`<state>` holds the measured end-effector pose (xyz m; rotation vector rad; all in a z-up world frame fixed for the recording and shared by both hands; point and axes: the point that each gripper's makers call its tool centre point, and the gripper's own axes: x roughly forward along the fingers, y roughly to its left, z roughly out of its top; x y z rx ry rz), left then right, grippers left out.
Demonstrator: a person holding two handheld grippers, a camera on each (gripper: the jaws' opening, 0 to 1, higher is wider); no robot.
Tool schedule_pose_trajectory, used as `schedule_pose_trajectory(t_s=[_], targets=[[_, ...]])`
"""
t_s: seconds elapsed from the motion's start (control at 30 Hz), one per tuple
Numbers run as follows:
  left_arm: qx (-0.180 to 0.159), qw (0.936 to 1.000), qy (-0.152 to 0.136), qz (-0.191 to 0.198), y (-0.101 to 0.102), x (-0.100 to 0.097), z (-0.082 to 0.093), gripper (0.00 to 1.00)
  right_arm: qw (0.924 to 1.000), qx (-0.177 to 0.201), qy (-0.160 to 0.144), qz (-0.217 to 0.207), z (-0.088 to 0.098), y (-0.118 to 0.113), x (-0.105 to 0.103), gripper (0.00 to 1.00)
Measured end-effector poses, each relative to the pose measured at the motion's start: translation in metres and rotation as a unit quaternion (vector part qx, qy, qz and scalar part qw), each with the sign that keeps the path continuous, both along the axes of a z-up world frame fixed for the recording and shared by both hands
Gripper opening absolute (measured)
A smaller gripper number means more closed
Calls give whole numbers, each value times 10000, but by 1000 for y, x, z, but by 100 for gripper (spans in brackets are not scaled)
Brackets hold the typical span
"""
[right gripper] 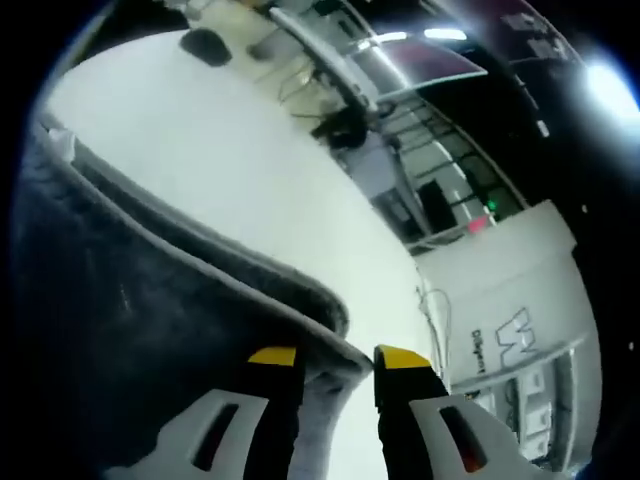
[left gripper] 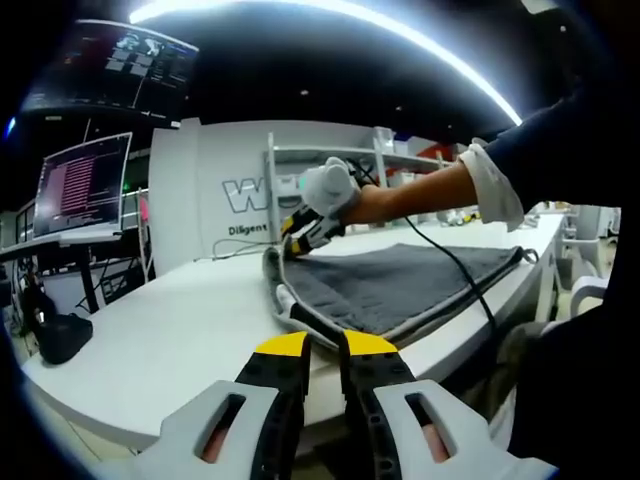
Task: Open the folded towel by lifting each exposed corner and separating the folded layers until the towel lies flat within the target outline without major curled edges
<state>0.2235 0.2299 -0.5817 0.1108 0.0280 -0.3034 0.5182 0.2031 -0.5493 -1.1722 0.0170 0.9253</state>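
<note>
Towel (left gripper: 400, 285) corners sit pinched in left hand-held gripper (left gripper: 327, 348) and right hand-held gripper (right gripper: 335, 358).

1. Bare white table (left gripper: 160, 330) left of the grey towel (left gripper: 400, 285): open passage.
2. Right gripper (left gripper: 310, 230), its arm and a black cable (left gripper: 460, 270) cross over the towel.
3. Monitor (left gripper: 82, 185) stands at the table's far-left edge.

Soft cloth on a smooth matt top

The grey towel (left gripper: 400, 285) looks like napped, matt cloth with a paler stitched hem; the white table (left gripper: 170, 330) is smooth with a dull sheen; at 6 o'clock, the left gripper (left gripper: 325, 345) is matt white plastic with yellow-tipped black jaws.
</note>
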Motion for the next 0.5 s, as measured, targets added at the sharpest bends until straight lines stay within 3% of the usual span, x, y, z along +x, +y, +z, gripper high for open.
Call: schedule_pose_trajectory(t_s=[0.1,0.17,0.3,0.37,0.5], targets=[[19,10000,0,17,1,0,0,12,9981,422,396,-193,5,1,9,26],[13,10000,22,13,0,1,-1,11,9962,602,569,-272,8,2,4,25],[31,10000,31,1,-1,1,-1,11,9865,1266,957,-397,19,6,9,22],[29,10000,30,-3,-1,1,-1,10,9845,1314,1088,-410,14,6,5,21],[24,10000,-58,30,1,0,3,8,9849,1329,1035,-396,12,6,5,20]])
